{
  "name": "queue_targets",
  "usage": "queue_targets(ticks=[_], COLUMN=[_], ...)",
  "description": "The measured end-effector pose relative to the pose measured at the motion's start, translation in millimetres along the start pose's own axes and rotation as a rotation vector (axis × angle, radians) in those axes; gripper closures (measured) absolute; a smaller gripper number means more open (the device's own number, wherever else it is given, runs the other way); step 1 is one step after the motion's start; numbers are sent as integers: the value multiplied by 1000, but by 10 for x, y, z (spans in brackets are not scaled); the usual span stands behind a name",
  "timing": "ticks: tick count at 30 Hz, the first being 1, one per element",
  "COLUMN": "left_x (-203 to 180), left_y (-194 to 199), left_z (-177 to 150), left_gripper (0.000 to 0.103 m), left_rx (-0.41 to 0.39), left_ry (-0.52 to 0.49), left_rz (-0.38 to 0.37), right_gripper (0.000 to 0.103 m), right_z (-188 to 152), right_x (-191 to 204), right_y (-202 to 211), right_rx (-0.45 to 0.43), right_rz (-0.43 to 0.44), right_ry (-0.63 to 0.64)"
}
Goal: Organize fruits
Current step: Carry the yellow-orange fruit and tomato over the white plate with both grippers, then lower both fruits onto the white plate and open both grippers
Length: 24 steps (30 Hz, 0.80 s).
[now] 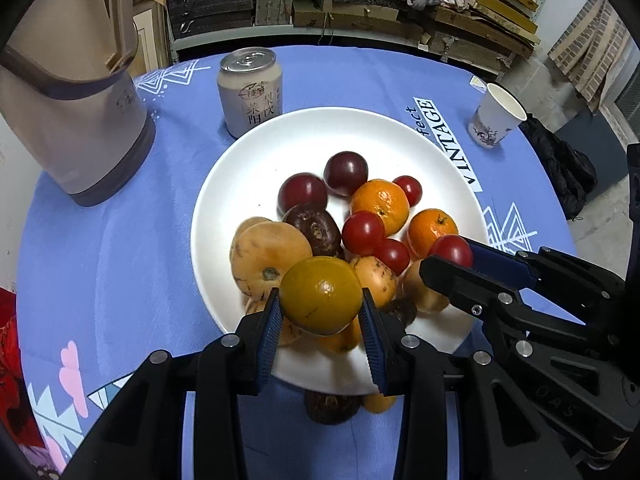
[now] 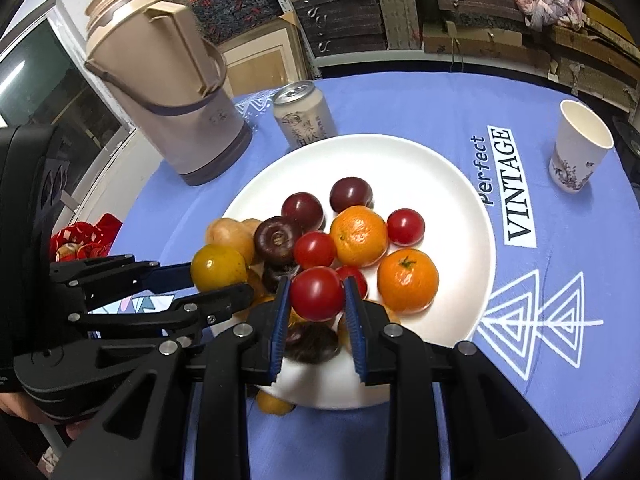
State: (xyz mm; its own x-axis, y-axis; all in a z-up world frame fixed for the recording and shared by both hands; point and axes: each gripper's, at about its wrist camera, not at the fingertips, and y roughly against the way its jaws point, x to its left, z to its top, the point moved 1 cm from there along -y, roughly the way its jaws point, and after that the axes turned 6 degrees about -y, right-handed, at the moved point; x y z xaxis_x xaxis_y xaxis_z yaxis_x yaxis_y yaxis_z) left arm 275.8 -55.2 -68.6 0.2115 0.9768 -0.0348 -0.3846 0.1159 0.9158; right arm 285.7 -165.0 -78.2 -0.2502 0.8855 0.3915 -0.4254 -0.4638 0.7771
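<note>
A white plate [image 1: 248, 184] [image 2: 448, 184] on the blue cloth holds several fruits: dark plums, red tomatoes, two tangerines [image 2: 359, 235] and tan loquat-like fruits [image 1: 268, 256]. My left gripper [image 1: 320, 312] is shut on a yellow-orange fruit [image 1: 320, 294] above the plate's near edge; the same fruit [image 2: 218, 267] shows at the left of the right wrist view. My right gripper [image 2: 316, 304] is shut on a red tomato [image 2: 317, 293], also seen as the tomato [image 1: 452, 250] at the right of the left wrist view. Both held fruits hang over the pile.
A drink can [image 1: 250, 90] stands just behind the plate. A beige thermos jug [image 2: 168, 92] is at the back left and a paper cup [image 2: 578, 146] at the back right. A dark fruit [image 1: 332, 406] and a small yellow one [image 2: 274, 404] lie on the cloth by the plate's near rim.
</note>
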Motion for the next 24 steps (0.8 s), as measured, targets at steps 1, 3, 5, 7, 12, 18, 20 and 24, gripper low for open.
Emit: queue_targets(ticks=[1,3,5,7,12,18,20,24], left_x=[3,11,19,32,74,155,177,156], left_y=[-15,-57,-100,-143,-201,-138,-108,-66], left_z=[6,30,54,70,90,98,100,78], left_gripper=[65,65,65,65,64,48,47,46], left_rx=[1,5,10,17,23,0,-4,-6], left_ry=[-1,1,4,9,22,50,62,46], left_rz=[1,3,6,9,26,59,45,46], right_gripper=[77,77,77,76,76,75,74,73], right_z=[21,36,51,67,88,91,86,66], right_x=[-18,-38,-58,-72,-74,-81,-84,-87], right_y=[-29,-64,-108,-148,-212,-213,-196,-145], right_rx=[0,2,7,11,17,13,11,7], right_rz=[-2,-2,-5,-6,-6,-3,-1,-1], right_ry=[-3,-6,-10,-13,-18,-29,-31,-40])
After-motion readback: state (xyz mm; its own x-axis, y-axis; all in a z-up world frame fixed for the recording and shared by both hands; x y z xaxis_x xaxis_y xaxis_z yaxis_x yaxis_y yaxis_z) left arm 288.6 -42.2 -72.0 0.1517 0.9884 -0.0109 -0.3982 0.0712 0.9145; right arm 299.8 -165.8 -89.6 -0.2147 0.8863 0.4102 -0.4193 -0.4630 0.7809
